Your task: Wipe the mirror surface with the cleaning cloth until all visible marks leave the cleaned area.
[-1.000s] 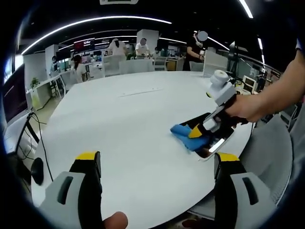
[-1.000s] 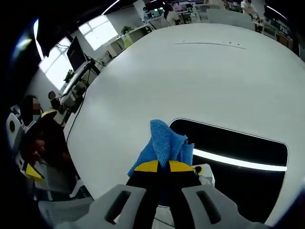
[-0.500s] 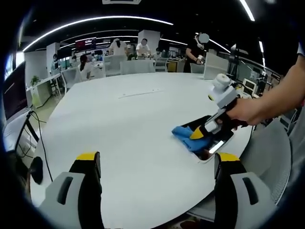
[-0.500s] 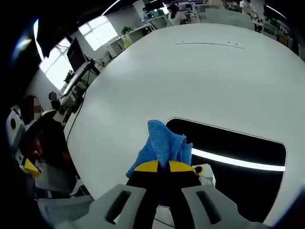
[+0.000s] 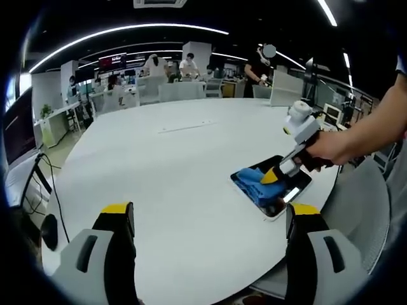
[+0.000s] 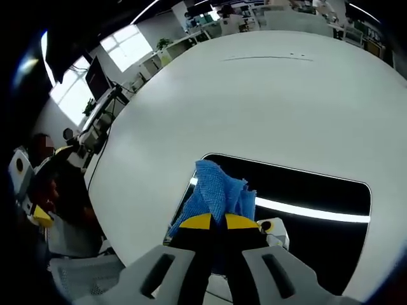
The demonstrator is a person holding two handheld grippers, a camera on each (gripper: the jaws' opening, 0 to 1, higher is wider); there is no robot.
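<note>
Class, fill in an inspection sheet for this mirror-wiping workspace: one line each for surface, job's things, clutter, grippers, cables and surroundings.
Surface: large round white table, mostly bare.
Job's things: rectangular mirror lies flat near the table edge, reflecting a ceiling light strip; blue cleaning cloth sits bunched on one end of the mirror.
Clutter: nothing seen on the table.
Grippers: right gripper shut on the cloth, pressing it to the mirror; left gripper open, holding nothing, above the table's near edge.
Cables: black cable hanging beside the table.
Surroundings: open office with desks, monitors, ceiling light strips, people in the background; a grey chair by the table.
</note>
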